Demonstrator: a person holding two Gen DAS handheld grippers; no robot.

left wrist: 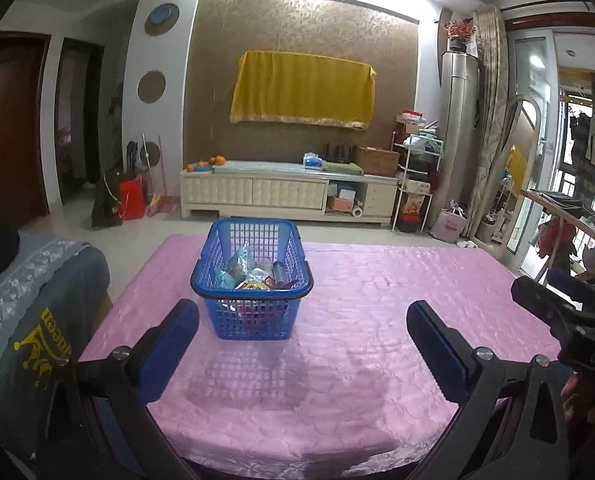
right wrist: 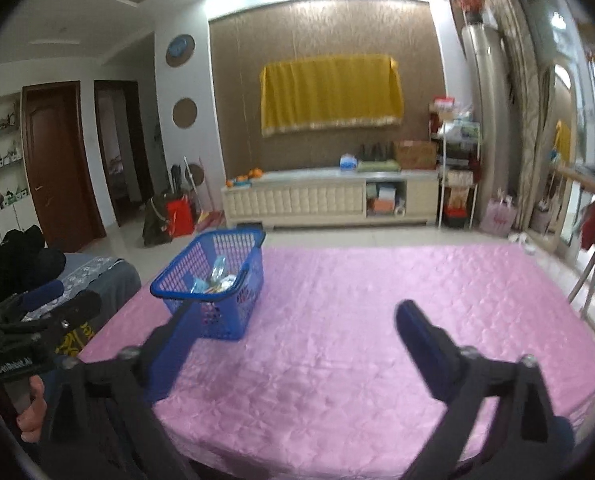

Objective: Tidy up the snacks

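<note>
1. Left wrist view: the left tool (left wrist: 302,328) is spread wide with nothing between its fingers. The blue basket (left wrist: 252,280) of snack packets (left wrist: 253,272) stands just beyond them on the pink surface (left wrist: 397,300).
2. Right wrist view: the right tool (right wrist: 293,316) is released and empty. The basket (right wrist: 213,280) sits at far left, partly behind the left finger (right wrist: 169,336).

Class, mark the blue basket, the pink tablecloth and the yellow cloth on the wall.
blue basket (left wrist: 253,322), left wrist view, front wall.
pink tablecloth (left wrist: 397,300), left wrist view, bare middle.
yellow cloth (right wrist: 331,94), right wrist view, centre.
</note>
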